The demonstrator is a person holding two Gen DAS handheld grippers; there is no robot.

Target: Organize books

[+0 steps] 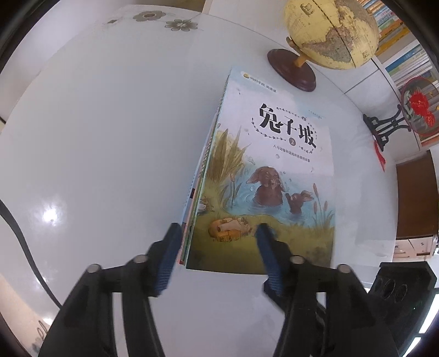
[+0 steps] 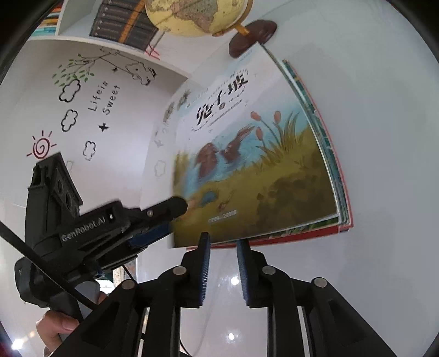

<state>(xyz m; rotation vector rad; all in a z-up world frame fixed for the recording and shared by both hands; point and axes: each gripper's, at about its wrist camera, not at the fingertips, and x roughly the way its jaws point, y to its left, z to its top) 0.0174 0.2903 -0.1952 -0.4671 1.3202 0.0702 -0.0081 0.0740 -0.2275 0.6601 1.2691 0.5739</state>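
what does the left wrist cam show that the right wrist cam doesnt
Only the left wrist view: the red ornament on a black stand, a flower decal, and the open left gripper straddling the stack's near corner. Only the right wrist view: the "Life is Sweet" wall drawings, dark books on a shelf, and the right gripper. Both: the book stack, globe and white table.

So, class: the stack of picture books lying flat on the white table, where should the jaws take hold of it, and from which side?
Grip the stack of books at its near short edge, coming in level with the table. The flat pile leaves only its edges to pinch. The left gripper, open, already straddles the near spine corner; the right gripper waits open at the adjoining edge. The globe crowds the far end.
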